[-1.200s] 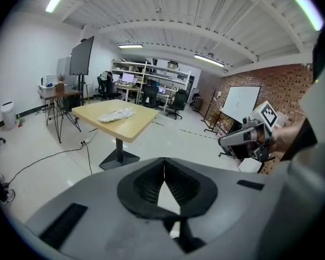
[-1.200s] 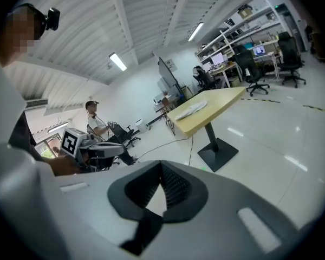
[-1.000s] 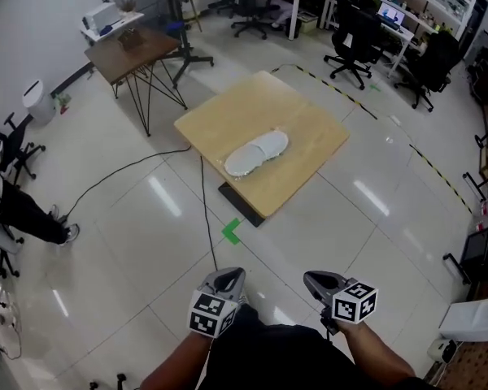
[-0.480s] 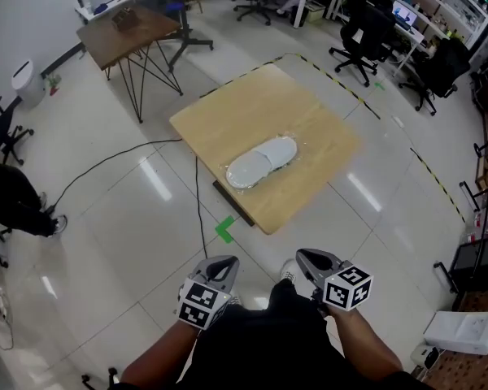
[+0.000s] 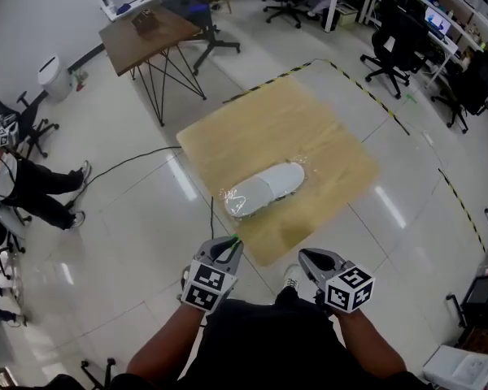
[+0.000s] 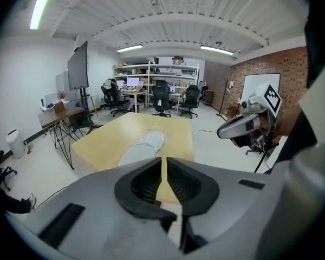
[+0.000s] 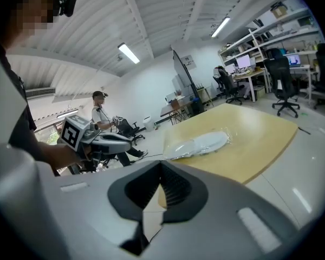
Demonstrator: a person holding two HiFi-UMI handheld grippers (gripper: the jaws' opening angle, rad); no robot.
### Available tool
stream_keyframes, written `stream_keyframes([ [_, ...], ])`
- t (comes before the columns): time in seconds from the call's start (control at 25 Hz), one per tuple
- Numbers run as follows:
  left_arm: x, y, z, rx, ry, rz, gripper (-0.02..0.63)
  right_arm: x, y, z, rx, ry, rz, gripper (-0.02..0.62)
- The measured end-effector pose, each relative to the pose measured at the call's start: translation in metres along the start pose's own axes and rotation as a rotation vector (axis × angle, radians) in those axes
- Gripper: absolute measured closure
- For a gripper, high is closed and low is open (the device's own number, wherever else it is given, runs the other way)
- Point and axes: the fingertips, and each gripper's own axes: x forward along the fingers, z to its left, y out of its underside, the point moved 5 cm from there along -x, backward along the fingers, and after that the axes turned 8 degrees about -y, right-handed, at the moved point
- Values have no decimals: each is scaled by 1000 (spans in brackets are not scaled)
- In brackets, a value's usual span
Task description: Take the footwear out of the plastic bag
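I stand closer to the desk [image 5: 309, 128] than a second ago, both tools just short of its near corner. My left gripper [image 5: 226, 248] is opening its jaws a crack on nothing, while my right gripper [image 5: 310, 258] is closed and empty. The slippers [image 5: 278, 180] lie untouched in the plastic bag [image 5: 242, 198] by the desk's near left edge, so the reach comes next.

Light wood tabletop [image 5: 309, 128] on glossy tile floor [image 5: 130, 242]. Dark desk [image 5: 150, 31] on thin metal legs beyond it, white bin [image 5: 50, 75] by the wall. Black cable [image 5: 130, 162] across floor to tabletop's near-left edge. Striped tape [image 5: 366, 94] along far side. Office chairs [image 5: 390, 47] top right. Seated person [image 5: 32, 189] far left.
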Motion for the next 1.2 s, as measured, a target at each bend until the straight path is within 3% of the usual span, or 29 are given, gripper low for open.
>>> stream_keyframes([
  [0.24,56,-51,-1,65,-139,43,540,-9,-17,-69,-29,-82,57,593],
  [0.36,76,-62,-5,92,-181,106,521,-18,-20,-102,-35,-91,80,594],
  [0.64,121,-52,8,127,-127,247,476,-11,-33,-134,-22,-42,26,594],
  [0.96,187,-30,46,173,-3,351,442,2,-41,-109,35,91,-53,594],
  [1.2,223,5,51,228,117,413,410,10,-28,-104,137,191,-81,594],
])
